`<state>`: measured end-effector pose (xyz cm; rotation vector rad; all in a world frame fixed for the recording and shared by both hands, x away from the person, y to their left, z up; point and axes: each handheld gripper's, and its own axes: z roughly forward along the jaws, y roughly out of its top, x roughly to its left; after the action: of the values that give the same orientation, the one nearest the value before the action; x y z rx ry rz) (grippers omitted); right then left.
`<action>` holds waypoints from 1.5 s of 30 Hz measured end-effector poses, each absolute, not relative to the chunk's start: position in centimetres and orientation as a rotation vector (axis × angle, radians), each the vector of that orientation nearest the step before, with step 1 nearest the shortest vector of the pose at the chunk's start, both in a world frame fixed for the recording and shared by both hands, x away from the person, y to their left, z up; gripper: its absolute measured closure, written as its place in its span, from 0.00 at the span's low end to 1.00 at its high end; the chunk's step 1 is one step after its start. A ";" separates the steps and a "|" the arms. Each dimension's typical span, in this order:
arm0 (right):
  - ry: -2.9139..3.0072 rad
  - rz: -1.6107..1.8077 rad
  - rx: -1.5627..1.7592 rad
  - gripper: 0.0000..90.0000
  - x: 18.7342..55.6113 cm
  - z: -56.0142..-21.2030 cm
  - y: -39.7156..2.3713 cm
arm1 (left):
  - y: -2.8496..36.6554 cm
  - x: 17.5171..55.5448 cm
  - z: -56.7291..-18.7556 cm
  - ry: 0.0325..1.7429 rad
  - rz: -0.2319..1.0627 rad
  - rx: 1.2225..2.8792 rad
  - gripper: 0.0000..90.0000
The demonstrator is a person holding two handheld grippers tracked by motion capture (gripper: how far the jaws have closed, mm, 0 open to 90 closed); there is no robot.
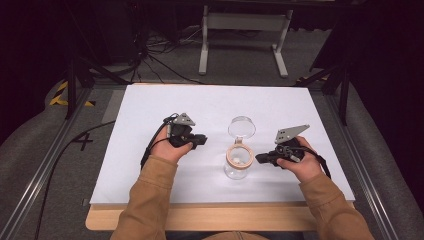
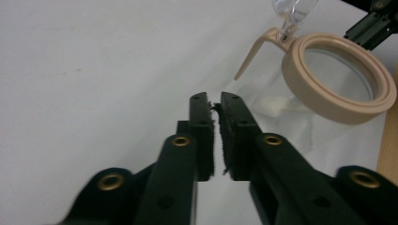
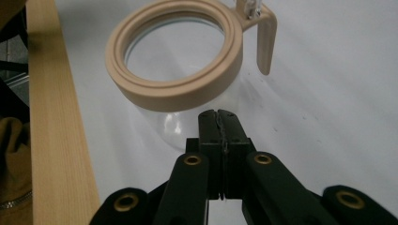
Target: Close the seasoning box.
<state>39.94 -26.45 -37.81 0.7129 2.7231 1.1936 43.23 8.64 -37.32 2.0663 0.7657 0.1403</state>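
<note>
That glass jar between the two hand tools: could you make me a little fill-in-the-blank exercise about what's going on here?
1. The glass jar has a rim ring coloured ____.
2. Its clear lid is swung ____.
3. The jaws of the right gripper are ____, with nothing between them.
4. The jar stands on a ____ table.

Missing words: beige; open; shut; white

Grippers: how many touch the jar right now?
0. The left gripper sits left of the glass jar, jaws shut on nothing. The right gripper sits just right of it, shut too, apart from the glass.
</note>
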 end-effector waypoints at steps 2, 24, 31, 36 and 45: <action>2.712 1.219 0.709 1.00 39.8 -37.5 -26.3 | 8.4 43.4 -37.1 0.769 0.159 2.066 1.00; 2.515 1.490 0.690 1.00 38.6 -35.4 -24.8 | 3.4 47.6 -33.6 0.711 0.213 1.986 0.98; 2.507 1.496 0.705 1.00 38.7 -35.5 -24.6 | 2.3 47.5 -33.2 0.667 0.197 1.993 0.96; 2.507 1.500 0.693 1.00 38.8 -35.5 -24.4 | 1.8 47.0 -32.9 0.616 0.197 2.014 0.96; 2.494 1.509 0.719 1.00 38.8 -35.5 -24.4 | 2.1 46.1 -32.7 0.579 0.160 2.008 0.97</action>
<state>38.80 -24.38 -35.46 0.7192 2.4944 1.5091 46.07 2.06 -32.69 2.0075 0.5794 0.1600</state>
